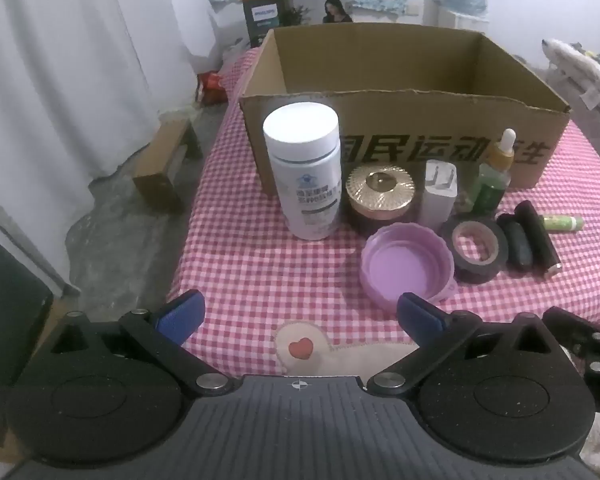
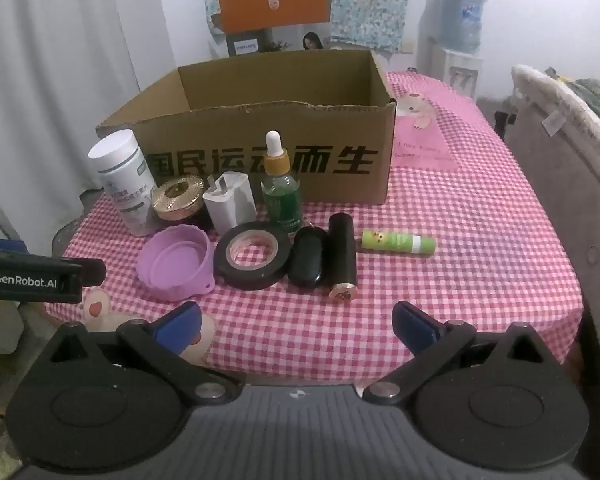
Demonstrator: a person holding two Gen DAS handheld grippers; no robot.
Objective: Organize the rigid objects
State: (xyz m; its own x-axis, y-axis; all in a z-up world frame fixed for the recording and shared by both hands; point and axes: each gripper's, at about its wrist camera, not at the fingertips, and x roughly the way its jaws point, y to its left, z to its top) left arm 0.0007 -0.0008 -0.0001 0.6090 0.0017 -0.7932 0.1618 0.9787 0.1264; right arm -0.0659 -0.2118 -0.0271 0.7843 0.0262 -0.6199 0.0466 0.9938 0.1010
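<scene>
Worktop cloth: woven pink-white gingham, matt. Box: raw brown corrugated card, torn top edge, matt black print. Bottle: smooth white plastic, slight sheen. Jar lid: ribbed gold metallic, shiny. Charger: smooth white plastic. Dropper: clear green glass-like body, white rubbery bulb. Cup: lilac, soft matt, silicone-like. Tape: black, glossy. Black case: glossy. Tube: dark, gold end cap. Stick: green printed label. Claw pads: blue, matt; frames black grainy plastic.
</scene>
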